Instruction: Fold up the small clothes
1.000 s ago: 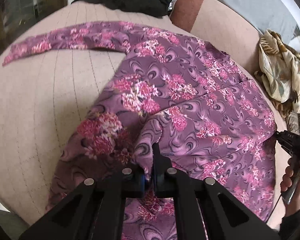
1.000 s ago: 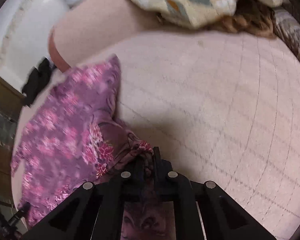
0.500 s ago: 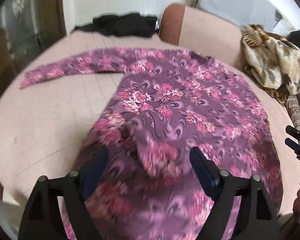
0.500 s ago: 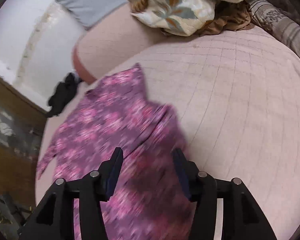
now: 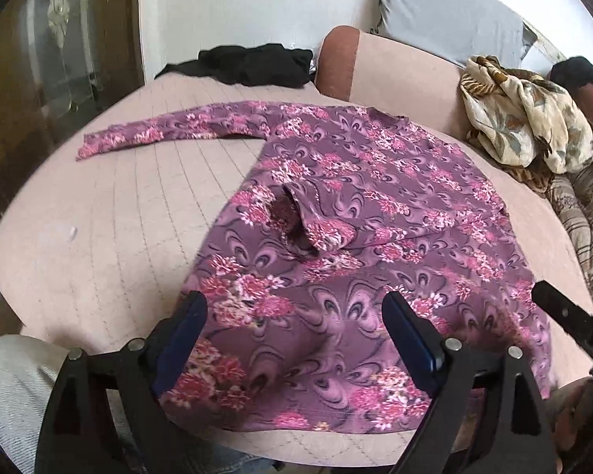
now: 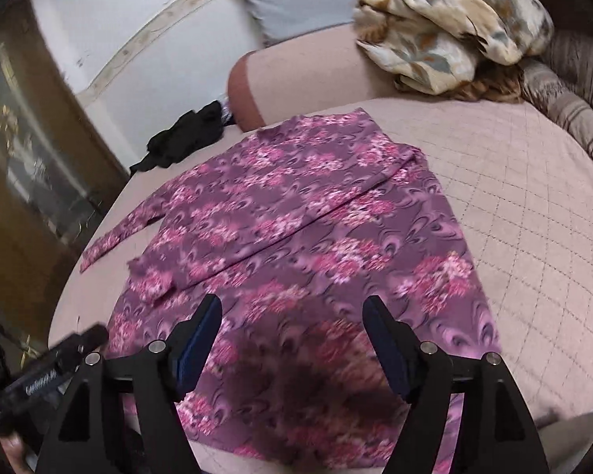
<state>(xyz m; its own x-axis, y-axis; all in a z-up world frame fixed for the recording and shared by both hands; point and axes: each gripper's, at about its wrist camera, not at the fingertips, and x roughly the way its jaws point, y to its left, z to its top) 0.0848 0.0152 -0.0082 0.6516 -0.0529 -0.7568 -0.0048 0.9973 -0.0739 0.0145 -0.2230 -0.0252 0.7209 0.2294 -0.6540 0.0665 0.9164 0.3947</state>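
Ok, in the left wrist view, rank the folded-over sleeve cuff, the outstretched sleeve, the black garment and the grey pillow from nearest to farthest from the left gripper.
From the left gripper:
1. Folded-over sleeve cuff, straight ahead, lying on the purple floral top.
2. Outstretched sleeve, ahead to the left.
3. Black garment, at the far edge of the bed.
4. Grey pillow, against the wall, far right.

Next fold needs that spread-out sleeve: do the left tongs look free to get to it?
Probably yes: the left tongs are open and empty, and only flat bedcover lies before the sleeve.
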